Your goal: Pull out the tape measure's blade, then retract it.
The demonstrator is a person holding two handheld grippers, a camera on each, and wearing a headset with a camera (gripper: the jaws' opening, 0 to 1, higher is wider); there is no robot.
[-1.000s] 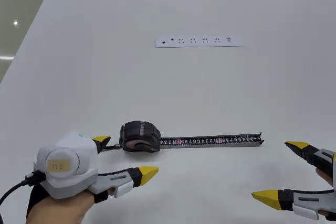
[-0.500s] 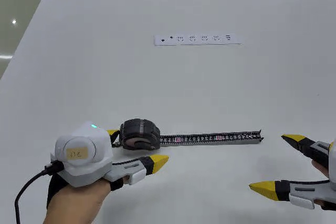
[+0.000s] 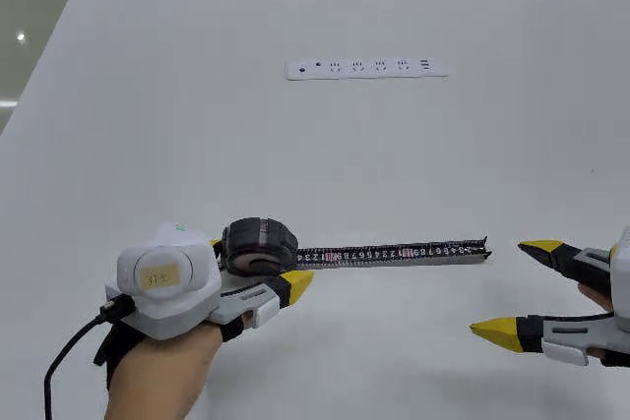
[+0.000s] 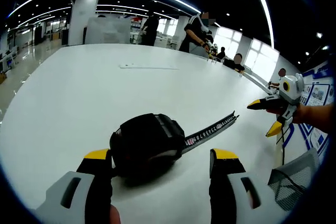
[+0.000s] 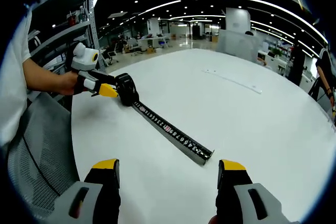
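Black round-cased tape measure (image 3: 260,247) lies on the white tabletop (image 3: 197,125) between the spread, unclenched fingers of the left gripper (image 4: 160,156). Its dark numbered blade (image 3: 394,253) runs lengthwise towards the right gripper (image 3: 513,287), whose fingers gape empty just beyond its end. Retraction seems next: clamp the case and let the blade run back.

From the headset: looking forward and down across the white desk (image 3: 394,164), high above the tape measure (image 3: 260,247), with the power strip (image 3: 365,69) far beyond it. From the left tool (image 4: 160,155): low over the desk, close behind the tape measure, facing along its pulled-out blade (image 4: 209,129) toward the right tool (image 4: 264,116). From the right tool: low too, near the blade's free end, facing back along the blade to the left tool. Shared by all three: tape measure, blade, power strip.
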